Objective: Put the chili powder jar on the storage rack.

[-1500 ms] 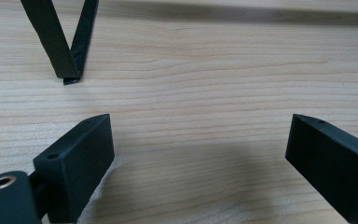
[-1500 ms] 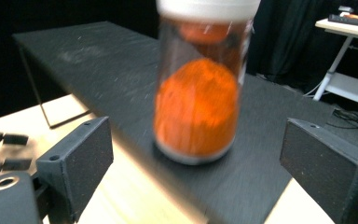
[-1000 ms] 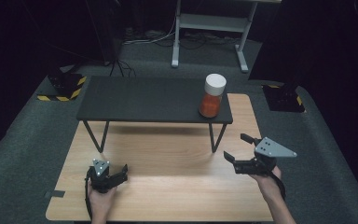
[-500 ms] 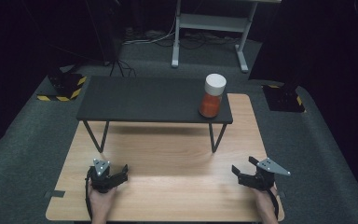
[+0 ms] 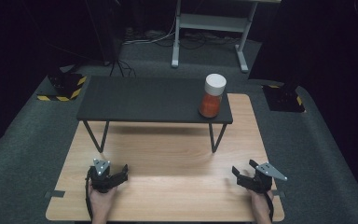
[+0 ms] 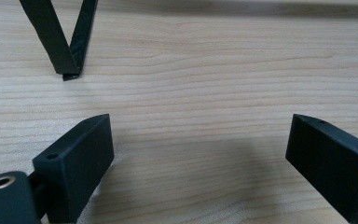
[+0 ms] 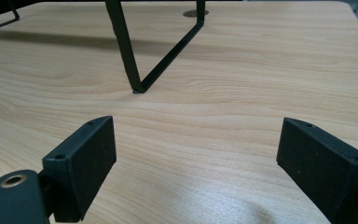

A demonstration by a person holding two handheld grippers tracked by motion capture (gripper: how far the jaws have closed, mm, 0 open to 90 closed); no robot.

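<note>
tongs sit spread and empty near the tabletop (image 5: 168, 158) front corners, left tongs (image 5: 116, 175) and right tongs (image 5: 243, 173), right jaws just narrowing slightly

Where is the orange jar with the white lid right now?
In the high view, the orange jar with the white lid stands upright at the right end of the low black shelf.

Right hand-held gripper (image 7: 196, 158) low over the wooden counter (image 7: 261, 70), jaws apart and just closing slightly, nothing between, black V-shaped leg (image 7: 137, 70) ahead
</note>
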